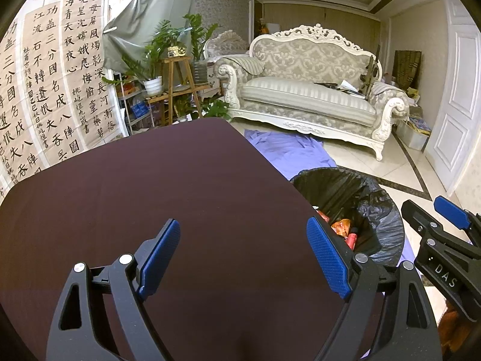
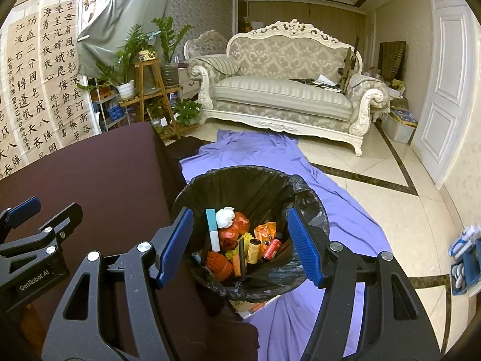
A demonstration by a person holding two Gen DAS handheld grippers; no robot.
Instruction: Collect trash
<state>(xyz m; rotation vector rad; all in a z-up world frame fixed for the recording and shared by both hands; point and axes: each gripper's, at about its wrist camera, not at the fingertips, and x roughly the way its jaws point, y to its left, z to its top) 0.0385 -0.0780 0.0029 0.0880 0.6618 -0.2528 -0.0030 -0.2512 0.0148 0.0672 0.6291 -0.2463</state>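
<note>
Left view: left gripper [image 1: 243, 258] wide, empty, above bare brown table [image 1: 150, 186]
Right view: right gripper [image 2: 240, 246] spread, empty, over trash-filled bin [image 2: 258, 186]

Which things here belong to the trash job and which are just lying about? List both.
Belongs to the job:
- trash bin with black liner
- trash inside it: crumpled tissue, orange wrappers
- left gripper, right gripper, both open and empty

Just lying about:
- purple sheet on the floor
- sofa
- potted plants
- dark table
</note>
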